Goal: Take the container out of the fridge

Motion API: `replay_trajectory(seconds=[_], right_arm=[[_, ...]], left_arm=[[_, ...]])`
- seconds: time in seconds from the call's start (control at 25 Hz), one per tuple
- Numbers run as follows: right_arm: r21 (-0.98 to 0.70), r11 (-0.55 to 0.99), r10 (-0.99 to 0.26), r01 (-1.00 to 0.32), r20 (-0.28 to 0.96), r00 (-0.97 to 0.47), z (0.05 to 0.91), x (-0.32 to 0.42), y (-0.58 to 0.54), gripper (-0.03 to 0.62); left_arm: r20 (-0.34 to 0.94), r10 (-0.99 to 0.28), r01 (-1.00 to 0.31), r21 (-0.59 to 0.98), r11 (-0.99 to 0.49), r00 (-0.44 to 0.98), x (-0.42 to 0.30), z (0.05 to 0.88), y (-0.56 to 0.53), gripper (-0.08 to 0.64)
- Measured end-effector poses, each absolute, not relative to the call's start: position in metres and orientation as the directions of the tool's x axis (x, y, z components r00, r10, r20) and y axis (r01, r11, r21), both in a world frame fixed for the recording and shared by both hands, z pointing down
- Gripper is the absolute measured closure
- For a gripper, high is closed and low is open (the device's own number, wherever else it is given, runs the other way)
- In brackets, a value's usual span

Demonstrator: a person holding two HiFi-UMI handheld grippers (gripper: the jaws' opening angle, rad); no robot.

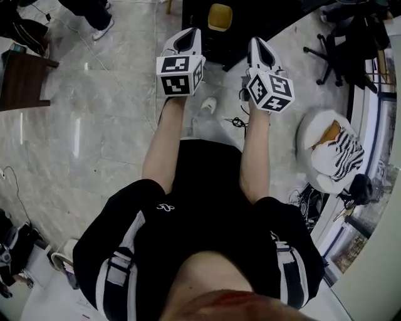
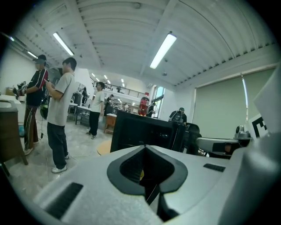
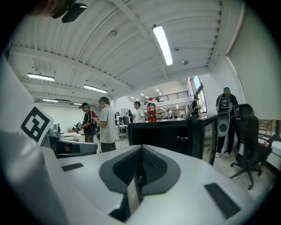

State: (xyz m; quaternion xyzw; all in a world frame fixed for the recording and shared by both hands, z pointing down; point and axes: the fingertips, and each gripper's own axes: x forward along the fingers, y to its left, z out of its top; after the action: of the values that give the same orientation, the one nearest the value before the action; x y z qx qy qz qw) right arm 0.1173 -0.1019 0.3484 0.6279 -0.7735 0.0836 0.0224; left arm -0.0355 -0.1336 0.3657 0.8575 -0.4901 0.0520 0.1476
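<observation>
Two tools are held out in front of the person, and both are empty.

On the left, the left tool (image 1: 187,34) points forward over the grey floor (image 1: 94,125). In the left gripper view its two jaws are pressed together at the tips, with nothing between them. Far off on that side, some people (image 2: 59,114) stand and talk.

In the middle, just ahead of both tools, is the black fridge (image 2: 145,132). A red bottle (image 3: 151,110) stands on top of it. I cannot tell if the fridge door is open or closed. The container does not show in any view, so I think it is inside the fridge. From above, a small yellow thing (image 1: 219,17) shows by the fridge, but I cannot tell what it is.

On the right, the right tool (image 1: 260,45) is also closed tight on nothing, as the right gripper view shows. A black office chair (image 3: 248,140) stands further right.

I think the job is only at the start. Neither tool touches the fridge. What is left is to reach the fridge, get to the container, grab it and bring it out.
</observation>
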Motion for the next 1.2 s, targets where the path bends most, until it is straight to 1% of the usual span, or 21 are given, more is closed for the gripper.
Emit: replay_trajectory(seconds=[0.12,0.28,0.48,0.68,0.88,1.08,1.2], right_arm=[[-0.133,0.182,-0.965,-0.974,0.164,-0.203,0.365,0.146,-0.136,0.580],[-0.161,0.202,-0.952,-0.966,0.201,-0.232,0.391,0.163,-0.183,0.580],[-0.175,0.315,-0.909,-0.933,0.225,-0.349,0.411,0.162,-0.213,0.580],[-0.173,0.342,-0.883,-0.924,0.276,-0.379,0.433,0.164,-0.230,0.580],[-0.147,0.391,-0.838,-0.909,0.352,-0.417,0.459,0.163,-0.236,0.580],[-0.098,0.410,-0.809,-0.907,0.421,-0.411,0.488,0.159,-0.243,0.580],[-0.047,0.403,-0.801,-0.914,0.465,-0.377,0.506,0.157,-0.249,0.578]], left_arm=[[0.281,-0.806,-0.854,0.191,-0.484,0.520,-0.005,0.382,-0.165,0.552],[0.336,-0.794,-0.862,0.173,-0.477,0.507,0.018,0.403,-0.207,0.552],[0.370,-0.797,-0.878,0.172,-0.446,0.477,0.034,0.422,-0.232,0.552],[0.404,-0.793,-0.889,0.179,-0.421,0.457,0.041,0.439,-0.247,0.552],[0.407,-0.801,-0.899,0.188,-0.396,0.438,0.040,0.453,-0.260,0.552],[0.436,-0.792,-0.905,0.195,-0.379,0.426,0.038,0.472,-0.268,0.552],[0.459,-0.782,-0.906,0.200,-0.373,0.423,0.036,0.484,-0.267,0.552]])
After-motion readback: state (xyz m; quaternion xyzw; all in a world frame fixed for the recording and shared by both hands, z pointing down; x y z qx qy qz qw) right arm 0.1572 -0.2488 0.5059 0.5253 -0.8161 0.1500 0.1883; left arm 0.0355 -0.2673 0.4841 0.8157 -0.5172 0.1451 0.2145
